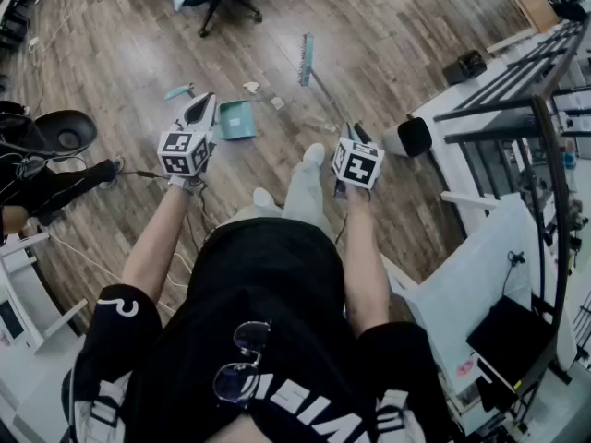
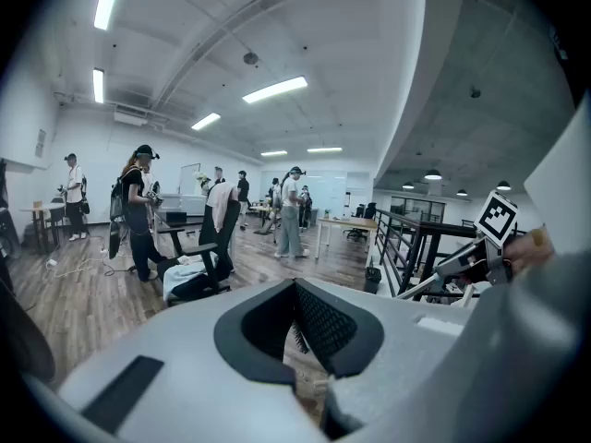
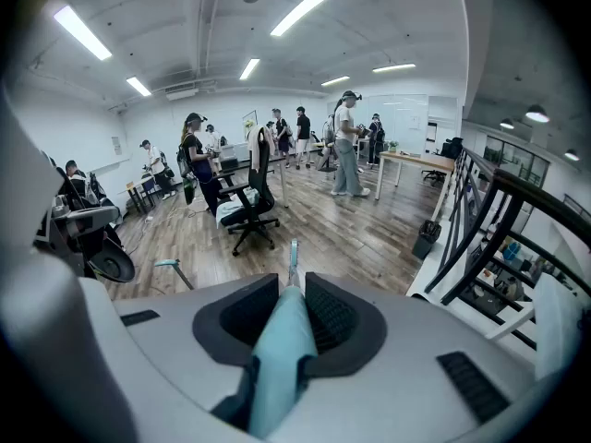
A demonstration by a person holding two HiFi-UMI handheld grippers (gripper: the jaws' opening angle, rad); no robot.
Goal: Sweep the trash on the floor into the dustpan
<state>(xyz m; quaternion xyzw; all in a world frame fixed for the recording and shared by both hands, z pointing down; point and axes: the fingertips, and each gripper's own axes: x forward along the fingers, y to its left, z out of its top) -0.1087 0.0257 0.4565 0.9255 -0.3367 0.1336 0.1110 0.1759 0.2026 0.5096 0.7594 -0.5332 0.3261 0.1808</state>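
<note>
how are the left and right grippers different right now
The right gripper is shut on the teal broom handle; the left gripper has its jaws together on nothing. The left gripper hangs near the dustpan, not touching it; the right gripper reaches the broom head through that handle. Both point out over the wood floor.

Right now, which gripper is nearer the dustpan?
Left. The left gripper sits just left of the dustpan; the right gripper is farther off to its right, shut on the broom handle.

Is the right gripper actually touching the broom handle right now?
Touching. The right gripper view shows the right gripper with its jaws shut on the teal broom handle, pressing both its sides.
</note>
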